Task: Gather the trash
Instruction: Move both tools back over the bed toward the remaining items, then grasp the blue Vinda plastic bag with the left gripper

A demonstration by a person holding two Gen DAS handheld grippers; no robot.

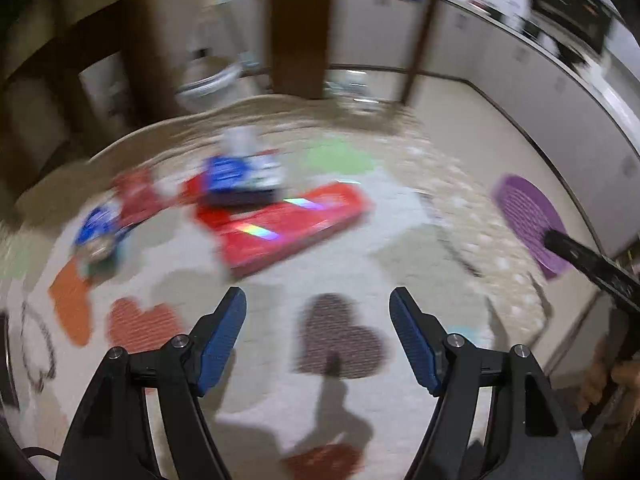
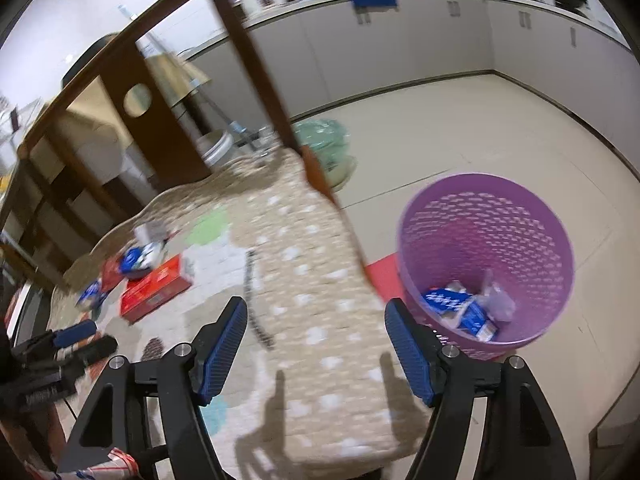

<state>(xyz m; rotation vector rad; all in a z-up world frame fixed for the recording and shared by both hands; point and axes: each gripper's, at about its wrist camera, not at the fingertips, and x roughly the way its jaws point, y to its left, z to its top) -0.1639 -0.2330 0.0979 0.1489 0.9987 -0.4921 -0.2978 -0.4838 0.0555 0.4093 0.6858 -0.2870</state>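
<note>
- Your left gripper has its blue fingers spread wide, and nothing is between them. You only see the rug with its heart shapes under them.
- Your right gripper is the same: blue fingers wide apart, and they hold nothing. I think wide fingers make sense here, because they are ready to close on the next piece.
- Just past your right fingers, on the right side, stands the purple basket. It sits on the bare floor beside the rug, so it is close when you need to drop things in.
- Some trash is already in the basket: a blue and white wrapper lies at the bottom.
- More trash waits on the rug, well ahead of your left fingers. There is a flat red box with a blue packet on top of it, and another blue and red wrapper just to the left.
- The left picture is blurry, so I cannot tell what each piece is.
- Dark wooden table legs stand close to the pile. Mind them when you reach in.
</note>
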